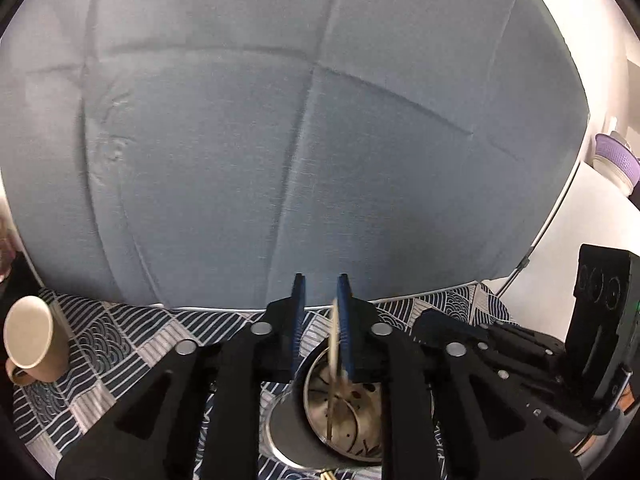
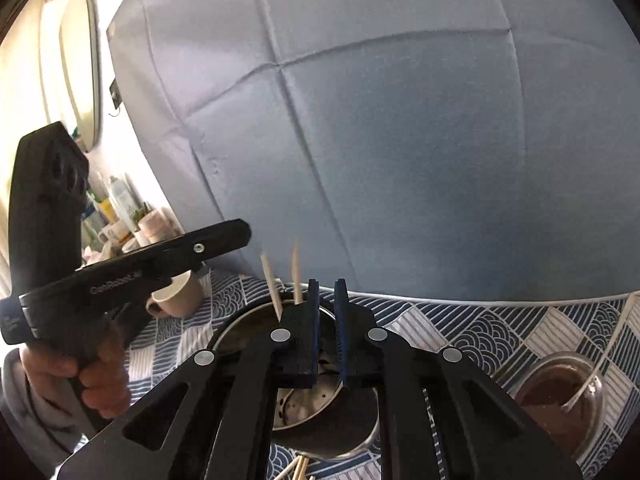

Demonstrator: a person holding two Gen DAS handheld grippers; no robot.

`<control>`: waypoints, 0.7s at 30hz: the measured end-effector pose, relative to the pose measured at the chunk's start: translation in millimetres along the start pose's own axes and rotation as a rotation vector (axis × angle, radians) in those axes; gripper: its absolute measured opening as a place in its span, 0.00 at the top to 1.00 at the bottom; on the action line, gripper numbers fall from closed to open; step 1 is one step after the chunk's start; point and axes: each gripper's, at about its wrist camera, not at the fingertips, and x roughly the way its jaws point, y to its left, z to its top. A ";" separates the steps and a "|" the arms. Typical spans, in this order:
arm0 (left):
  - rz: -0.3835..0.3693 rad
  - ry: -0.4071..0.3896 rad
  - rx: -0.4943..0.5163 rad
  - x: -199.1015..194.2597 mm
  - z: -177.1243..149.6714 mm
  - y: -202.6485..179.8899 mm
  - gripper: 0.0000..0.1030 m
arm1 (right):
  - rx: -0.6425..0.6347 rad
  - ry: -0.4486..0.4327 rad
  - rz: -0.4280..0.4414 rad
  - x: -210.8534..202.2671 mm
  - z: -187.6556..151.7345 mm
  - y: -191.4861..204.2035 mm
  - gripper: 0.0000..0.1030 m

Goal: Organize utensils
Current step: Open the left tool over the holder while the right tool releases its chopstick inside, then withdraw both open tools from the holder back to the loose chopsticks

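- Low in the centre of the left wrist view, a thin pale wooden chopstick (image 1: 334,344) stands nearly upright beside the inner face of one blue finger pad of the left gripper (image 1: 321,322); a gap shows between the pads, and I cannot tell whether they pinch the stick.
- Its lower end reaches down into a round metal holder (image 1: 352,412), shiny steel with holes punched in the base.
- From the right wrist view, two pale chopstick tips (image 2: 276,280) stick up just left of the right gripper (image 2: 326,320), rising out of the same metal holder (image 2: 320,404).
- The right gripper's blue ribbed pads stand slightly apart with nothing between them, directly above the holder's mouth.
- More loose chopsticks (image 2: 298,468) lie flat at the bottom edge of that view, just beside the holder.
- The tabletop (image 2: 460,332) carries a cloth printed with navy and white wave and stripe squares.
- A beige mug (image 1: 32,340) with a smooth matte wall sits tilted at the lower left of the left wrist view, well apart from the holder.
- A glass jar (image 2: 560,396) with brown contents and a pale handle inside sits at the lower right of the right wrist view.
- A creased blue-grey fabric backdrop (image 1: 300,120) closes off the far edge of the tabletop; open cloth lies between the holder and the mug.
- The person's left hand (image 2: 92,372) grips the black handle at the left of the right wrist view.
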 end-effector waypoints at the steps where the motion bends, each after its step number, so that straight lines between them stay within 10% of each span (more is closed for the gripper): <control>1: 0.010 -0.008 0.005 -4.2 0.6 -0.2 0.82 | 0.013 0.002 0.003 -3.1 0.6 -0.1 0.69; 21: 0.156 0.054 0.015 -67.6 -44.4 12.8 0.32 | -0.056 0.000 -0.057 -53.3 -17.0 33.3 0.30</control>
